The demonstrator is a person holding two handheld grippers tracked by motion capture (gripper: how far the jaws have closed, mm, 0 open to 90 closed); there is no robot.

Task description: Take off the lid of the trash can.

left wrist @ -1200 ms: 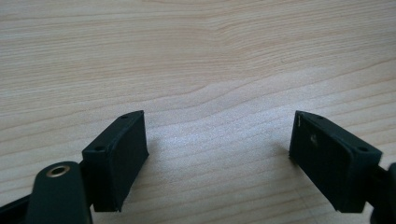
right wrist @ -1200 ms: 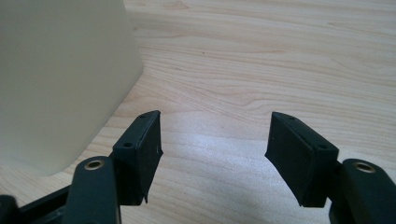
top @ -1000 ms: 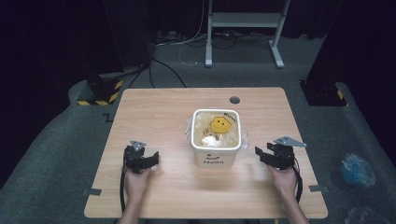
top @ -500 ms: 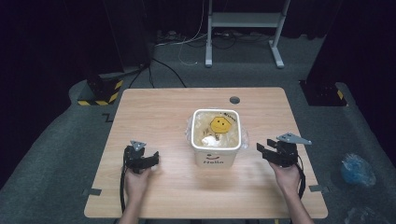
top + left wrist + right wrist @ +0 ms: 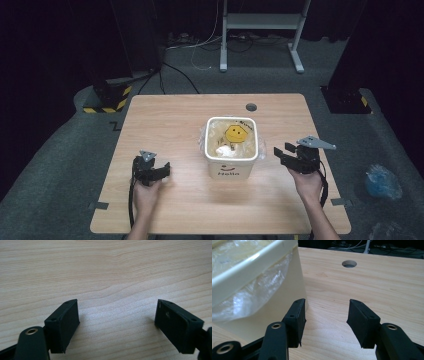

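- The left gripper (image 5: 162, 171) sits to the left of the cream bin (image 5: 231, 159), well apart from it, with its jaws pointing toward the bin.
- In the left gripper view its jaws (image 5: 116, 326) stand wide apart, with nothing between them but bare wood.
- The left hand (image 5: 146, 192) grips it from behind, the forearm coming in from the near edge.
- The right gripper (image 5: 281, 152) sits just right of the bin, jaws pointing toward its side.
- In the right gripper view its jaws (image 5: 325, 321) are parted and hold nothing, the left one close to the bin wall.
- The right hand (image 5: 307, 181) holds it from behind.
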